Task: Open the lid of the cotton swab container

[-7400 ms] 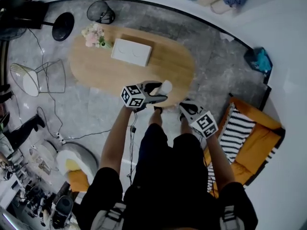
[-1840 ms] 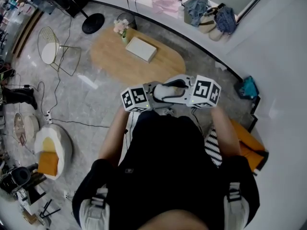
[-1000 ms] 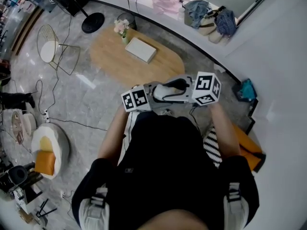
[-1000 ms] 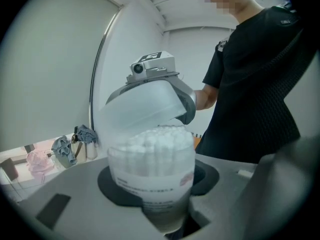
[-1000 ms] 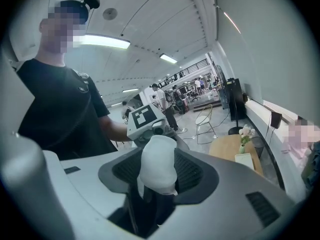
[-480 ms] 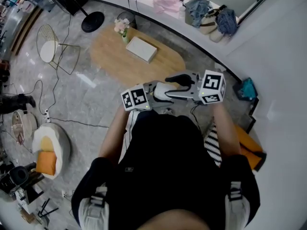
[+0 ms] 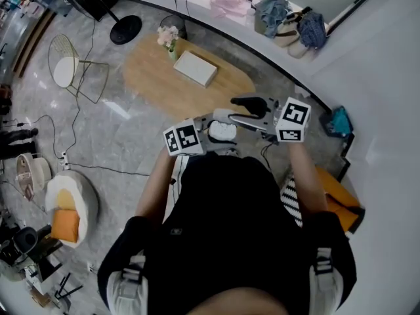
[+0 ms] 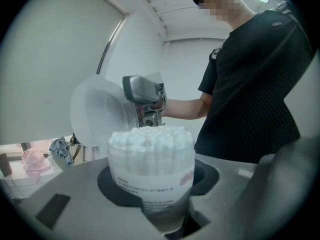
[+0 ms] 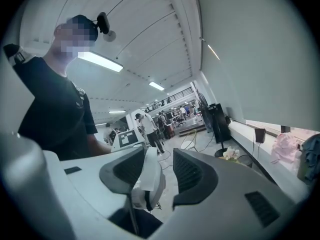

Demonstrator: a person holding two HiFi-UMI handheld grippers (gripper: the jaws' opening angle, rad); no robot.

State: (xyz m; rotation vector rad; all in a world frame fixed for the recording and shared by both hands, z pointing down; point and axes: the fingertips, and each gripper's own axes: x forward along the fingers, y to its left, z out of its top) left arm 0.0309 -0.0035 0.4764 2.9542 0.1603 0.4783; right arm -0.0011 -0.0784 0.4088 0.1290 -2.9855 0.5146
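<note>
My left gripper (image 8: 152, 186) is shut on the body of the clear cotton swab container (image 8: 151, 166), which stands upright and is packed with white swabs. Its round translucent lid (image 8: 94, 113) is swung up and back on the left side. In the head view the container (image 7: 222, 131) sits by the left gripper's marker cube (image 7: 182, 138), at chest height. My right gripper (image 9: 162, 171) has the lid (image 9: 151, 176) edge-on between its jaws. The lid leans on the left pad with a gap to the right pad, and the jaws are closing.
An oval wooden table (image 7: 216, 87) below carries a white box (image 7: 194, 67) and a small flower pot (image 7: 167, 37). A wire chair (image 7: 72, 71) stands at the left and an orange cushion (image 7: 335, 202) at the right. Several people stand far off in the right gripper view.
The right gripper has lifted off the container's top and drawn back to the right. The lid has swung up and open. The left gripper has held still.
</note>
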